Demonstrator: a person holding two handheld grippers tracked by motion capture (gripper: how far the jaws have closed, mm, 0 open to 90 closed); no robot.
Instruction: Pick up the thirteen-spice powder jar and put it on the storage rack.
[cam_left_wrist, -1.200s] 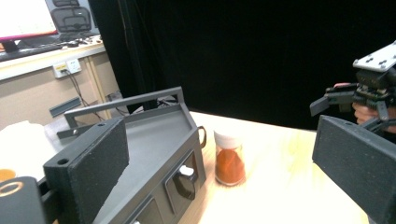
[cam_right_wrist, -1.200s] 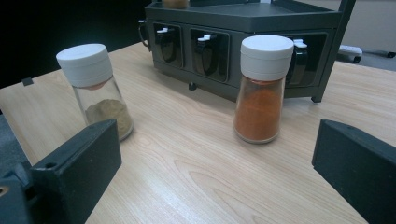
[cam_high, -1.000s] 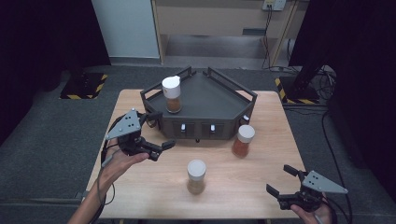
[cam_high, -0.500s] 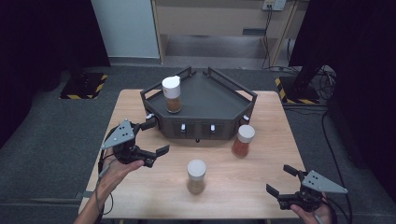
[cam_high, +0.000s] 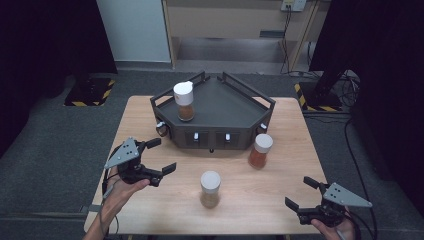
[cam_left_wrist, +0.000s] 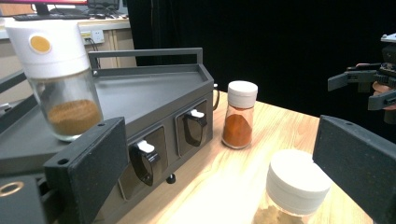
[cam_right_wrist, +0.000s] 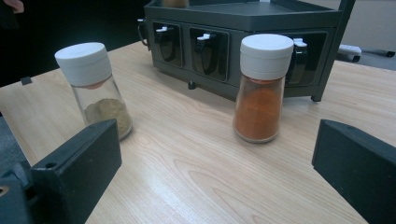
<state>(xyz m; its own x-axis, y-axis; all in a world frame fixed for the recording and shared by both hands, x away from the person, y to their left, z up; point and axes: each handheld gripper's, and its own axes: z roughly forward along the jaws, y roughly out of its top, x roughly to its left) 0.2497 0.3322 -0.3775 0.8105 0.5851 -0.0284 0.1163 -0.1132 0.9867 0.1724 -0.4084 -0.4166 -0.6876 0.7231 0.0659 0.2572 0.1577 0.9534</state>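
Grippers and spice jars on table.
Left gripper (cam_high: 159, 156) and right gripper (cam_high: 299, 193): jaws spread, empty; pale jar (cam_high: 210, 188) stands between them, touching neither.

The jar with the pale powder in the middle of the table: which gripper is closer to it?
Left. The left gripper sits open just left of the pale jar; the right gripper waits farther off, toward the table's near right corner.

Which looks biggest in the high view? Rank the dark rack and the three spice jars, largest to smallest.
1. Dark rack, by far the largest.
2. The jar on the rack, the jar with orange powder and the jar at the table's middle look much alike in size, so no ranking among them.
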